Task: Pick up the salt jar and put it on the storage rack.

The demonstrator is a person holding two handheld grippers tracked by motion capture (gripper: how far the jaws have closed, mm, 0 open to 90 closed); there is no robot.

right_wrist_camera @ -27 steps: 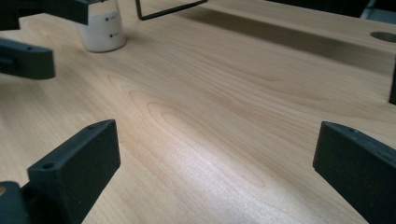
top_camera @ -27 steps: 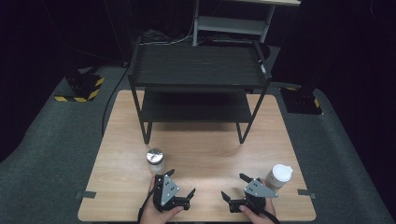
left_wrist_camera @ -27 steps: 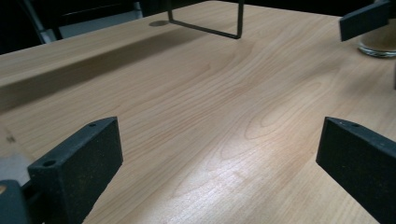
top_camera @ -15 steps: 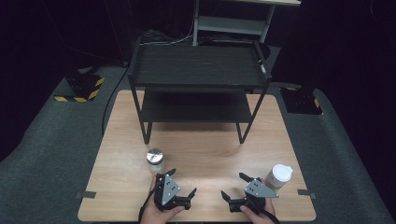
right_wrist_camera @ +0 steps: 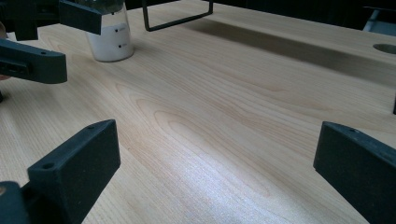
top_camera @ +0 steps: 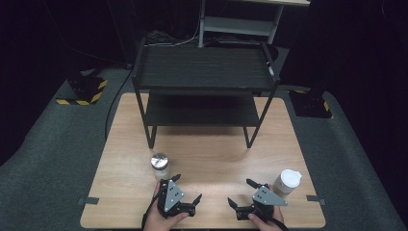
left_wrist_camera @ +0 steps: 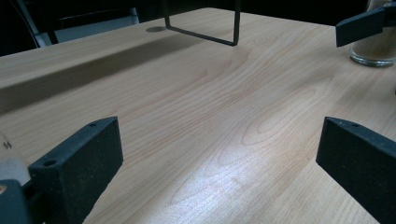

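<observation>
we see a wooden table (top_camera: 202, 159) bearing a black two-tier shelf (top_camera: 204, 72) at its far side. nearer us, a silver-lidded jar (top_camera: 159, 165) stands just beyond the left gripper (top_camera: 184, 193) — a white-lidded cup (top_camera: 286, 182) just beside the right gripper (top_camera: 242, 193). both grippers' jaws stand wide apart, empty.
</observation>
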